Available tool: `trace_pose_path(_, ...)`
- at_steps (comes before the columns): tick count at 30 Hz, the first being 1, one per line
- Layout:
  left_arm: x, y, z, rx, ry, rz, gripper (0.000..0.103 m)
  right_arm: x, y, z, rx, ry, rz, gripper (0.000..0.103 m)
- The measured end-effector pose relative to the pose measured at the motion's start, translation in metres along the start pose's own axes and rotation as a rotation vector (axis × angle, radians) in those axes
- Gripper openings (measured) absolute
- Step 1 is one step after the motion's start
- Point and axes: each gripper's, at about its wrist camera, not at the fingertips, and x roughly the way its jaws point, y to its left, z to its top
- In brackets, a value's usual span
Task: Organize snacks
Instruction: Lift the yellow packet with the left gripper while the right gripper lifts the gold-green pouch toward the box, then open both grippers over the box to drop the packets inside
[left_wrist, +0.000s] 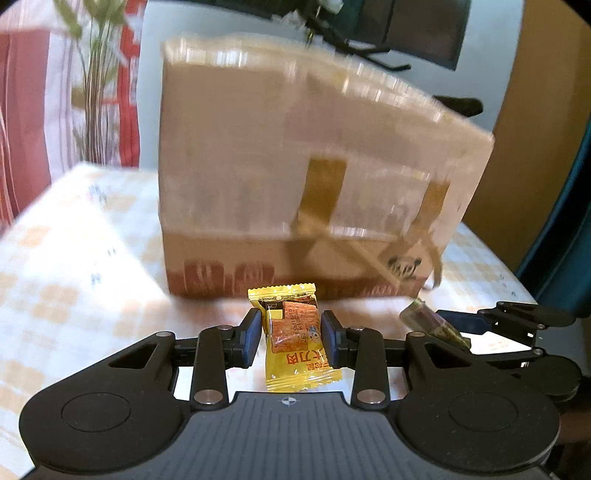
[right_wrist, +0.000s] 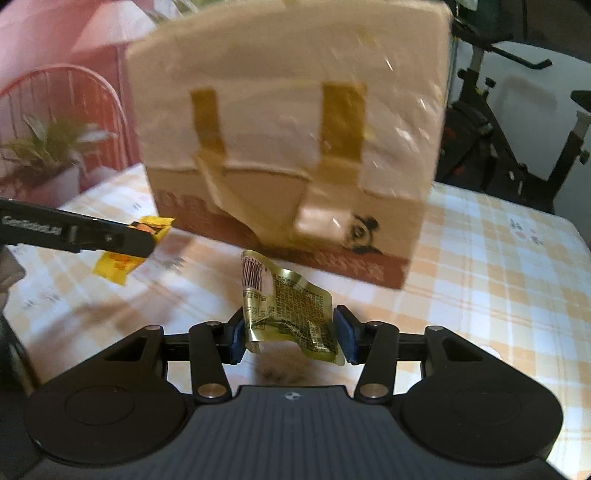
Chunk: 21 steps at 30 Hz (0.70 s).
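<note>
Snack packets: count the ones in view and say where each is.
2. A yellow packet is clamped in the left gripper; a gold foil packet is clamped in the right gripper. The cardboard box may hide more.

Table with orange/white checked cloth and small printed motifs scattered across it. Large taped cardboard box sits directly on it, mid-table, red band and a panda print along the bottom edge, brown tape strips on the near face, clear tape glare above. In the right wrist view a loose yellow wrapper piece seems to lie on the cloth left of the box, but it's blurred and partly hidden, so I can't tell if it's touching the surface.
</note>
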Motion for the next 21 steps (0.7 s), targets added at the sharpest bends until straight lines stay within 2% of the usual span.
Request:
trace_pose_path(4,-0.026,-0.001,0.027,0.022,-0.072,-0.024,0.037,-0.016,0.011,0.024,-0.018,-0.053,0.051,0.05)
trace_pose_path(9,-0.054,-0.005,0.069,0.046,-0.186,-0.041,0.037,-0.04,0.017,0.07,-0.03,-0.158,0.115,0.05)
trace_pose_path(14,-0.059,-0.01,0.114,0.06,-0.265,-0.039,0.037,-0.057,0.012,0.12,-0.041,-0.268,0.141,0.05)
trace_pose_path(18,-0.047,-0.015,0.152,0.058,-0.295,-0.052,0.037,-0.051,-0.003,0.158,-0.06,-0.315,0.086,0.05)
trace_pose_path(21,-0.021,-0.015,0.178,0.055,-0.283,-0.049,0.037,-0.029,-0.018,0.185,-0.067,-0.299,0.028,0.05)
